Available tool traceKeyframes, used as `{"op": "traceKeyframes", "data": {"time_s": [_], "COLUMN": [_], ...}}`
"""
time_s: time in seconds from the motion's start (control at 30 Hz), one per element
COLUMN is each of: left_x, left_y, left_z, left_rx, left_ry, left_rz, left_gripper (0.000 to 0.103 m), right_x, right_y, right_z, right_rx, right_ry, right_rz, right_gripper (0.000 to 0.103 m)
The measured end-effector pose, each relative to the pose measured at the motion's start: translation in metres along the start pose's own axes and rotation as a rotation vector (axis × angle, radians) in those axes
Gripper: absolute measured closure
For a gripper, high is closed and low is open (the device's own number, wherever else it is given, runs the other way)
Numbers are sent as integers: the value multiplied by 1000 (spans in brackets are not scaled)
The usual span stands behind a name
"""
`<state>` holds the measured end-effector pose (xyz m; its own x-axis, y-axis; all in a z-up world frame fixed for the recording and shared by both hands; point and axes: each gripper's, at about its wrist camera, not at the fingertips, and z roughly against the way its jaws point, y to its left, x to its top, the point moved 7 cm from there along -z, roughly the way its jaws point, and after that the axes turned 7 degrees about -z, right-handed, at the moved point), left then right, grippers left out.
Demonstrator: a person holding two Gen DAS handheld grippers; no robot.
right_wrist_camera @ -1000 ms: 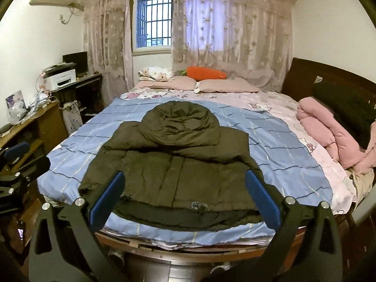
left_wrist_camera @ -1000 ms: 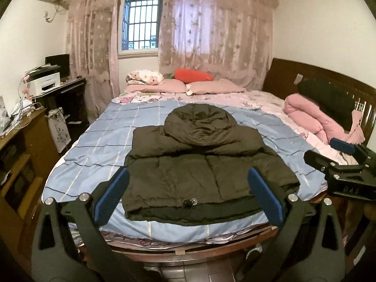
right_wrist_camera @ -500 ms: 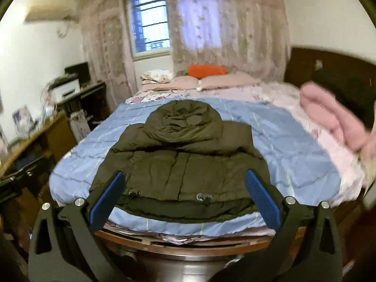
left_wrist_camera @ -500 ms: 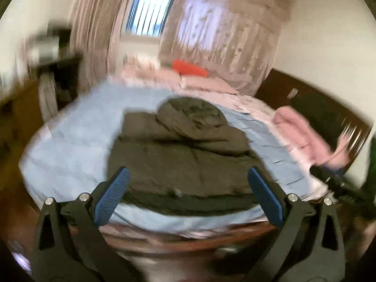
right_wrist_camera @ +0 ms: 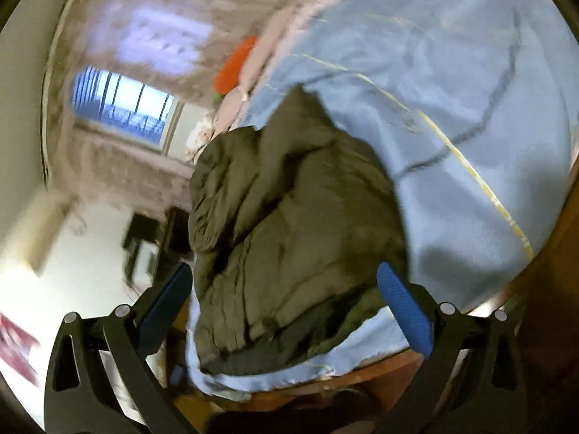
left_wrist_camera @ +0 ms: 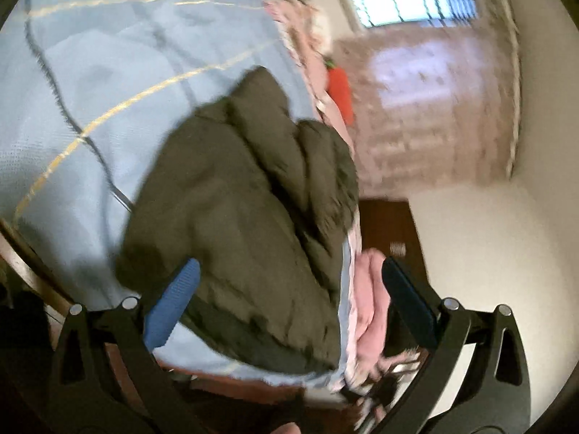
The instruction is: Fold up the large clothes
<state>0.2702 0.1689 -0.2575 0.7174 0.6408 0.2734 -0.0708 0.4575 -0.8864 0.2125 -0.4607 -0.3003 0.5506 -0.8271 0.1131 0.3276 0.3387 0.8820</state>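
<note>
- Left gripper [left_wrist_camera: 289, 300] gaping, nothing between the pads, tilted hard in a blurred view
- Right gripper [right_wrist_camera: 284, 298] spread wide too, empty
- Jacket [left_wrist_camera: 246, 195] fills mid-frame, lying on the blue sheet [left_wrist_camera: 108, 54] near the bed's edge
- Risk, I'd say: puffy layers slipping a shallow pinch, or a pad snagging sheet with the hem

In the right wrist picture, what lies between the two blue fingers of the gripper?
In the right wrist view, the folded dark green jacket on the blue bedspread fills the gap of the open right gripper; whether a finger touches it is unclear.
</note>
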Motion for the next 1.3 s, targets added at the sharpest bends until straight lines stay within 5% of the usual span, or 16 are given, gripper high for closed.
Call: {"op": "traceKeyframes", "data": {"time_s": [0.17, 0.47, 0.7, 0.9, 1.3], "left_x": [16, 26, 40, 46, 15], "left_y": [49, 71, 78, 81, 70], "left_z": [-21, -34, -50, -55, -62], "left_rx": [60, 74, 122, 136, 152], "left_ry": [6, 6, 50, 77, 109], "left_rz": [56, 44, -33, -78, -154], "left_gripper": [2, 2, 2, 2, 2], "right_x": [7, 25, 28, 14, -38], "right_y": [-25, -14, -35, -46, -34], "right_z": [-15, -25, -46, -47, -62], "right_rx": [43, 117, 25, 13, 126], "right_ry": [21, -10, 57, 101, 161], "right_rz": [-78, -43, -48, -55, -119], "right_gripper": [1, 1, 1, 1, 1]}}
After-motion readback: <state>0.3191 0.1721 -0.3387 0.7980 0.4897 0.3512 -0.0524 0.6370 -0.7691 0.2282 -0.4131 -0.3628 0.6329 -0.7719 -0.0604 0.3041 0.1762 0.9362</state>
